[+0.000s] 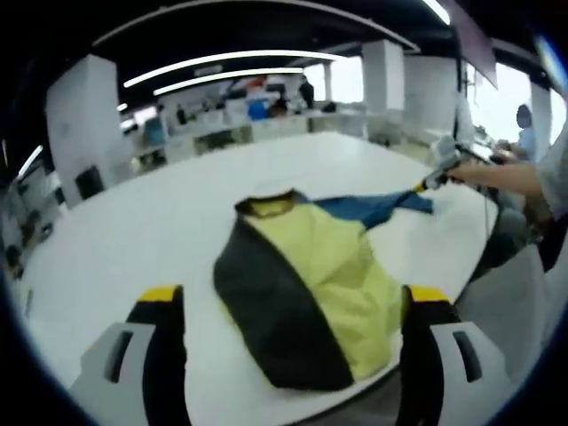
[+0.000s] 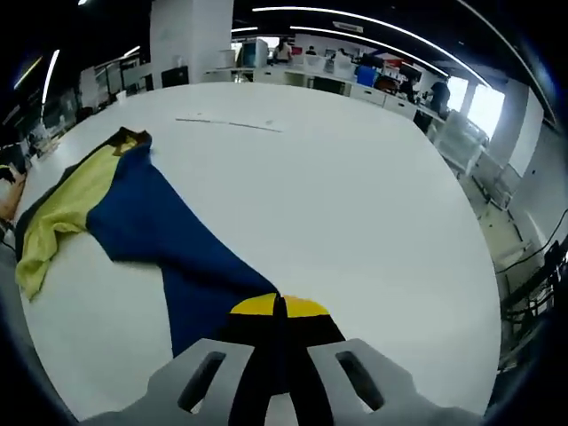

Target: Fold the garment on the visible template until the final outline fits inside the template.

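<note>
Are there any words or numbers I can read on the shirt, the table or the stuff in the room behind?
None can be read.
Garment: plain yellow, black and blue, no print visible.
Table: plain white; a thin line on it far off, no letters readable.
Grippers, left and right: yellow tips, no label visible.
Desks behind: too small and blurred to read anything.

garment (image 2: 169, 257) hem: hidden between the right gripper (image 2: 280, 306) pinched fingertips | garment near edge: hangs past table (image 1: 133, 222) rim between left gripper (image 1: 293, 297) fingers, cut off | far desks: blurred
</note>
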Tool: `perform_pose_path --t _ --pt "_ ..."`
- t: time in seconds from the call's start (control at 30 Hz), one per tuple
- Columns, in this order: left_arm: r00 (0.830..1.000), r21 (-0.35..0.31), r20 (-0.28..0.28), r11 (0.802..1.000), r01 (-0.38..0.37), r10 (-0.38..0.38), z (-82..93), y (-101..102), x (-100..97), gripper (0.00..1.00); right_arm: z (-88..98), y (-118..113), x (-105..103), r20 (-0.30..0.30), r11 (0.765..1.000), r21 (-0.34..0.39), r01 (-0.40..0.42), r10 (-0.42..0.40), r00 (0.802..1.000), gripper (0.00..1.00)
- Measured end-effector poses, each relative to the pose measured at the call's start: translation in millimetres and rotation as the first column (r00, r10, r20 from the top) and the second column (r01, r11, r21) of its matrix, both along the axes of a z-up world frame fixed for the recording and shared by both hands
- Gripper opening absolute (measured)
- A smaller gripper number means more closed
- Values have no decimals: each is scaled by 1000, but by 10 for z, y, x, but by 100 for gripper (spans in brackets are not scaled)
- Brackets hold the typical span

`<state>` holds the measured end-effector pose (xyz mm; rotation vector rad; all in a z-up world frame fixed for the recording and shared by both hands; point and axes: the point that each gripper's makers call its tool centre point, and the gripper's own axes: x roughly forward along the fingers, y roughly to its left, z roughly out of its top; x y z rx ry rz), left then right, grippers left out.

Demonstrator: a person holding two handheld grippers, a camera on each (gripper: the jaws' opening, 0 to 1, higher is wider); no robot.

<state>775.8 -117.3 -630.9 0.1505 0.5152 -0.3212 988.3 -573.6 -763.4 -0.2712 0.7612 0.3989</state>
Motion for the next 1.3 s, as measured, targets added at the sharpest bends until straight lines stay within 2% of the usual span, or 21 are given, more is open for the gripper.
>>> perform_pose_path --t 0.27,0.63,0.87,0.97,1.03,1.13,1.3 --pt "1000 0 -12 1000 -7 7 -37 11 -42 97 -89 -8 5 -8 1000 -16 -4 4 1000 1" --pt "999 0 -9 999 -32 32 -53 44 -80 97 -94 -2 24 4 1000 -11 -7 7 1000 1" --pt "1000 0 -10 1000 -21 21 -65 -25 -50 97 -83 15 19 30 999 -12 -31 31 999 1" --pt "1000 -2 -7 1000 -18 18 -58 -53 -37 97 -38 15 21 57 999 -9 -34 35 998 4" --pt "1000 -2 -7 1000 -16 16 -56 -65 -35 97 -13 31 21 62 999 10 -35 34 997 5" --pt "1000 1 -8 1000 -7 7 -48 -87 -37 97 17 54 21 70 999 32 -33 31 997 12" --pt "1000 2 3 1000 5 -5 -22 -79 -15 97 91 76 -16 90 999 48 -17 12 996 16"
